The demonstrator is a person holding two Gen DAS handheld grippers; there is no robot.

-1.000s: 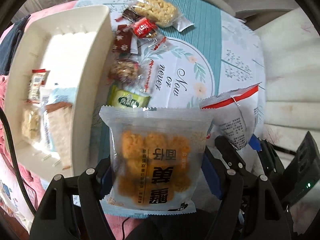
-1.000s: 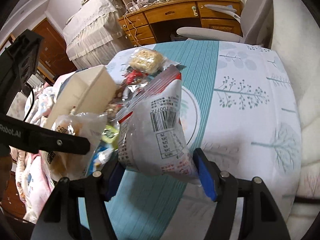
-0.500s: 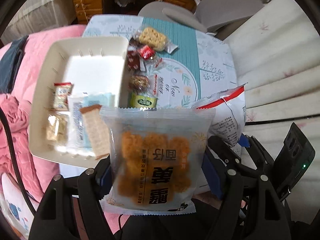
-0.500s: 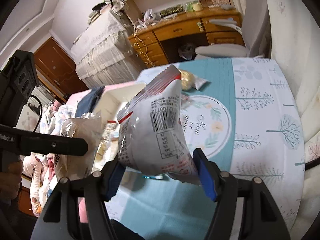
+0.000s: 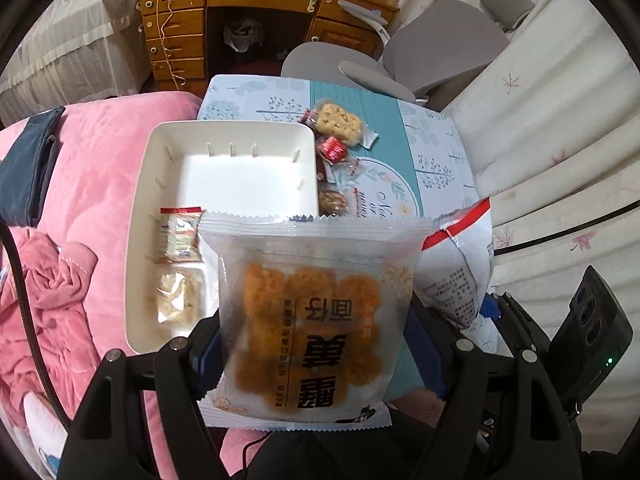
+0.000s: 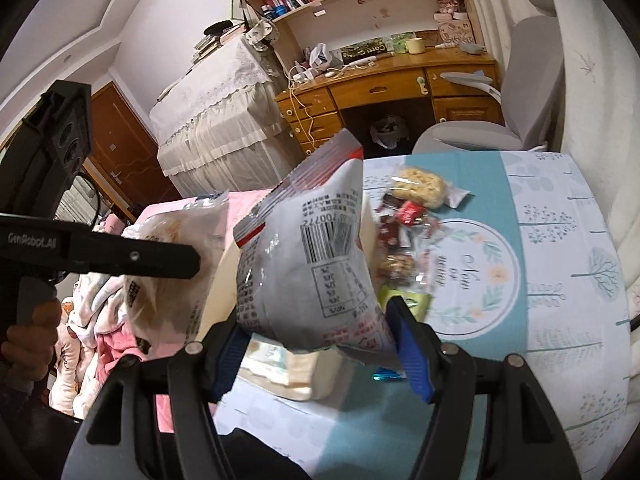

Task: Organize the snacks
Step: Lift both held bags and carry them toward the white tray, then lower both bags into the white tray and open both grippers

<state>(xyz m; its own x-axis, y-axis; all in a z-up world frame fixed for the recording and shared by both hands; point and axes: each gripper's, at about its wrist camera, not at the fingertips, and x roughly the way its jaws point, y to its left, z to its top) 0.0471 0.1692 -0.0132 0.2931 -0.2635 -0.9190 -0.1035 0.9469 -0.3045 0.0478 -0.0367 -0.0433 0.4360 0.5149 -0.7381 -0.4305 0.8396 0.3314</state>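
Note:
My left gripper (image 5: 316, 344) is shut on a clear packet of orange fried snacks (image 5: 312, 312) and holds it high above the white tray (image 5: 168, 148). My right gripper (image 6: 320, 332) is shut on a white and red snack bag (image 6: 316, 252), also lifted above the table. That bag shows in the left wrist view (image 5: 460, 256), to the right of the packet. The left gripper with its packet shows in the right wrist view (image 6: 172, 264). The tray holds a few small wrapped snacks (image 5: 180, 232) at its near end.
Several loose snacks lie on the tablecloth right of the tray: a rice cracker pack (image 5: 340, 124), a red candy (image 5: 332, 148), a nut pack (image 6: 396, 268) and a green packet (image 6: 408, 300). A pink blanket (image 5: 92, 184) lies left of the tray. A grey chair (image 5: 436, 48) and a wooden desk (image 5: 256, 20) stand behind the table.
Both grippers have risen and pulled back from the table with their bags held. The tray and the loose snacks now look smaller and farther away.

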